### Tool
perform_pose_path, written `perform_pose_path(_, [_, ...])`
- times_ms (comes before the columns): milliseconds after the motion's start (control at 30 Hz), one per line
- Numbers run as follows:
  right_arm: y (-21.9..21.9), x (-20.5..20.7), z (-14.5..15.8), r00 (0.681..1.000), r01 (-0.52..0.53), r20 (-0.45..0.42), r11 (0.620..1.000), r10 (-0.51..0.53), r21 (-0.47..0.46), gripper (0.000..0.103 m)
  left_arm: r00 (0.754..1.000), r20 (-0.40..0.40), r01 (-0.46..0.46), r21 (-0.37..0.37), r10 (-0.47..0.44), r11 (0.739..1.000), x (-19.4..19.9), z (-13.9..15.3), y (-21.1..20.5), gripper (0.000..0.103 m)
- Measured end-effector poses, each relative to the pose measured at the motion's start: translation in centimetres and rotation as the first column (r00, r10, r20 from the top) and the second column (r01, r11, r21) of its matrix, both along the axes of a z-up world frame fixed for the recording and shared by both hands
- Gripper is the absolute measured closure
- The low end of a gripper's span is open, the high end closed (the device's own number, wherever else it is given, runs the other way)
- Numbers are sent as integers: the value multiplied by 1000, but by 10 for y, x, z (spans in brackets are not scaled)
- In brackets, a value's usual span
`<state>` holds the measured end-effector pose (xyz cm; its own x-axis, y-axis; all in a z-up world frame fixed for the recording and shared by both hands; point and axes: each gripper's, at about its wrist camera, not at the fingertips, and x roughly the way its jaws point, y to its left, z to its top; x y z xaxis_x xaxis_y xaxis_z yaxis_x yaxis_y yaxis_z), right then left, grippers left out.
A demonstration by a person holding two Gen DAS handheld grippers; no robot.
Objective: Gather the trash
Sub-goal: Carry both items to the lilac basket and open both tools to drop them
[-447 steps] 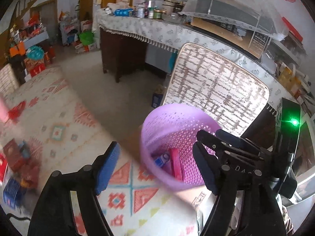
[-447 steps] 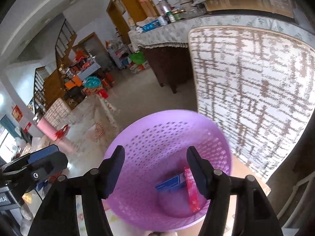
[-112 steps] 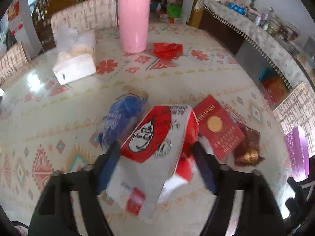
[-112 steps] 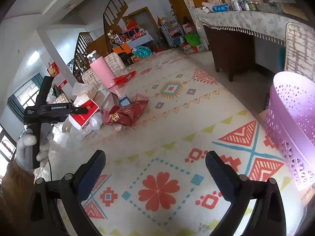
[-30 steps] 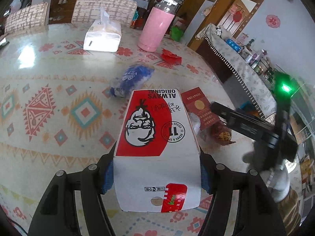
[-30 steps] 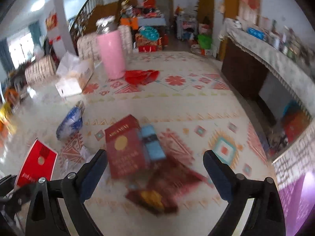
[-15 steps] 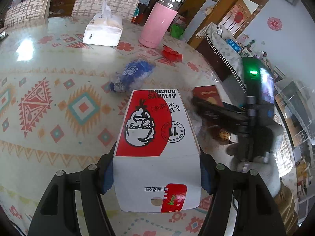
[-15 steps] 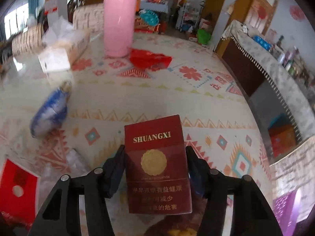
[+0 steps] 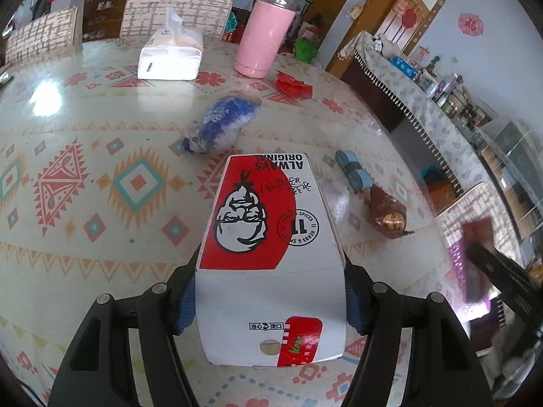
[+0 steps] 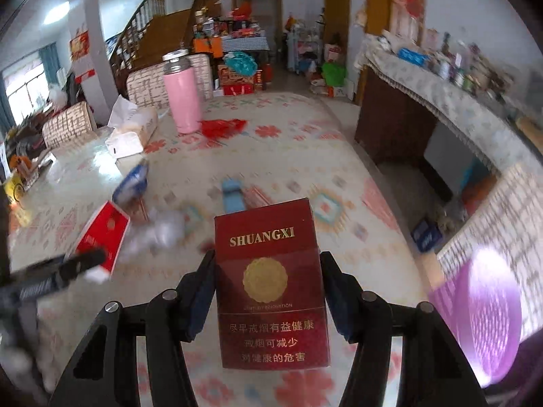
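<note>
My left gripper (image 9: 268,300) is shut on a red and white KFC carton (image 9: 264,237) and holds it above the table. My right gripper (image 10: 269,291) is shut on a dark red Shuangxi cigarette pack (image 10: 271,291) and holds it above the table's right side. The purple trash basket (image 10: 482,325) stands at the lower right, blurred; it also shows in the left wrist view (image 9: 461,271), behind the right gripper (image 9: 502,278). On the table lie a blue wrapper (image 9: 220,125), a blue roll (image 9: 353,169), a brown foil wrapper (image 9: 387,213), a clear plastic scrap (image 9: 337,200) and a red scrap (image 9: 292,83).
A pink bottle (image 9: 264,30) and a white tissue pack (image 9: 169,57) stand at the far side of the patterned table (image 9: 85,176). Woven chairs (image 9: 173,10) stand behind it. A sideboard (image 10: 424,101) runs along the right wall. A chair back (image 10: 502,210) is beside the basket.
My right gripper has lifted the cigarette pack off the table and swung right toward the purple basket. The left gripper still holds the carton in about the same place.
</note>
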<state>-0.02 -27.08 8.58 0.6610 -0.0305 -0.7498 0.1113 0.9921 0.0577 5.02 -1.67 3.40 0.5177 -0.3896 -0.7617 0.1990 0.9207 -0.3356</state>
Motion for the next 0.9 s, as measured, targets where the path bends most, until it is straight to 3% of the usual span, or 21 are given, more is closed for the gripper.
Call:
perform_pose_path(200, [-55,-76,-2,995,95,10,993,-96,72,39,998,51,19,89,-24,996,-10,-2,-19,35])
perform_pose_path(467, [-119,-143,0,978,191,62,975,-198,111,39,992,98,60,193,-80,979,-35,10,-52,35])
perform_pose_path(700, [-169,-170,-2,961,243,98,957,-260,160,39,972,114,187,169,-208,968,-63,44,-109,35])
perform_pose_path(900, [-211,-182,-7,944,281,118,938,-308,205,39,926,107,348,128,-362,929,-78,69,-191,35])
